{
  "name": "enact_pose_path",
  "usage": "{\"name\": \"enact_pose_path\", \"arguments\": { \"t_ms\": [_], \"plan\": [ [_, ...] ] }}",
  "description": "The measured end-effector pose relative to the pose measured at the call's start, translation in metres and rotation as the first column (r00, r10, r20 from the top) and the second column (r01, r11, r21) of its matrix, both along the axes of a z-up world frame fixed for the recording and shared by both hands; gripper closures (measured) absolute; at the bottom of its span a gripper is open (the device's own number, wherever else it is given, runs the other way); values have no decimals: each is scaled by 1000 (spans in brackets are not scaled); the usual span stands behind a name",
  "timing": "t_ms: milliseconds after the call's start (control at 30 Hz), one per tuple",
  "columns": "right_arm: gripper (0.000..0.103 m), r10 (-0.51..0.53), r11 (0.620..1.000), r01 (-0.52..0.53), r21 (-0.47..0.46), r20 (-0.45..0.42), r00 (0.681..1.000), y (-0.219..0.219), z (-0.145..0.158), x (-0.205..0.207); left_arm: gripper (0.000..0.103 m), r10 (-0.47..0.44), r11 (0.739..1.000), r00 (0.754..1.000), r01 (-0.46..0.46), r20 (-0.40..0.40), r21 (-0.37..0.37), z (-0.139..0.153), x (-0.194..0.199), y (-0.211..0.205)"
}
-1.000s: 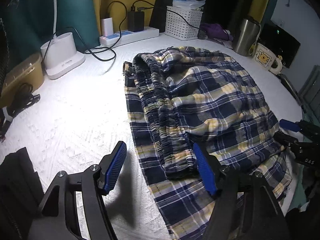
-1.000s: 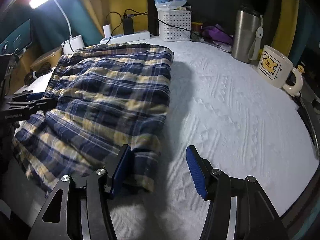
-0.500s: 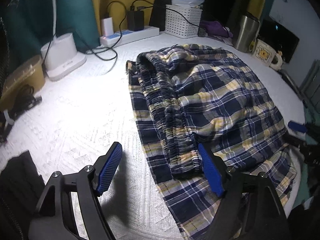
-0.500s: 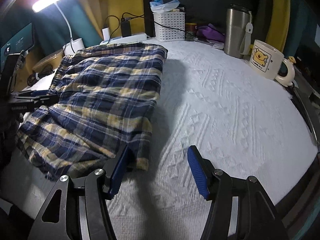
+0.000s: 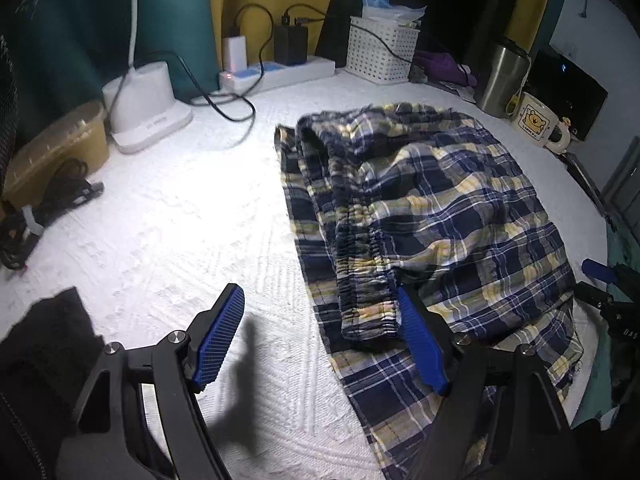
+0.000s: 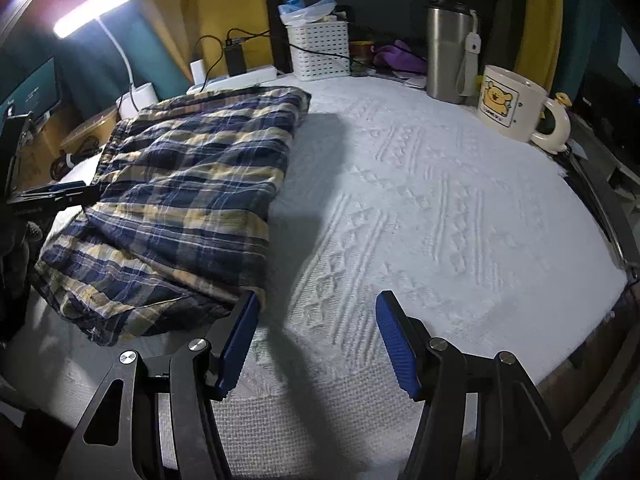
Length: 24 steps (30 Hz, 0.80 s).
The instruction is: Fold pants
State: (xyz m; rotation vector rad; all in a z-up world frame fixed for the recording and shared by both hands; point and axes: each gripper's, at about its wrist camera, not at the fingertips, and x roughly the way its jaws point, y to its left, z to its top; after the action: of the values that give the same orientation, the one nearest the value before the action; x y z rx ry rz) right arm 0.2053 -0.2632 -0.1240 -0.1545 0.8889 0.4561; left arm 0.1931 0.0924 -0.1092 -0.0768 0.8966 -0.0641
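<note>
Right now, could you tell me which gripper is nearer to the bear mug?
Right. The right gripper hovers open over the white cover, with the bear mug ahead on its right. The left gripper sits across the plaid pants from the mug.

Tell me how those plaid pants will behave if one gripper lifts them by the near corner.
The plaid pants are probably floppy: the thin cloth lies in soft wrinkles and sags over the table edge. Lifted at one corner, the folded layers would likely slide apart. The gathered waistband looks thicker, so it may hang heavier. Both the left gripper and right gripper are open.
</note>
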Motion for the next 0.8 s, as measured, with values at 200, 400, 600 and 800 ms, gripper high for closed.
{"name": "enact_pose_path", "arguments": {
  "t_ms": [200,400,600,800],
  "plan": [
    [41,-22,1000,22,22,15,1000,-10,10,4,25,17,1000,999,-17,28,3,15,-4,4],
    [41,-9,999,7,50,37,999,0,19,12,25,-13,1000,995,16,99,-21,34,-2,-6],
    [41,46,998,-48,48,58,997,31,20,35,27,-43,998,997,40,65,47,18,29,-18],
    [41,78,996,-80,47,45,996,54,14,55,57,-44,998,998,42,46,43,5,51,-14]
  ]
}}
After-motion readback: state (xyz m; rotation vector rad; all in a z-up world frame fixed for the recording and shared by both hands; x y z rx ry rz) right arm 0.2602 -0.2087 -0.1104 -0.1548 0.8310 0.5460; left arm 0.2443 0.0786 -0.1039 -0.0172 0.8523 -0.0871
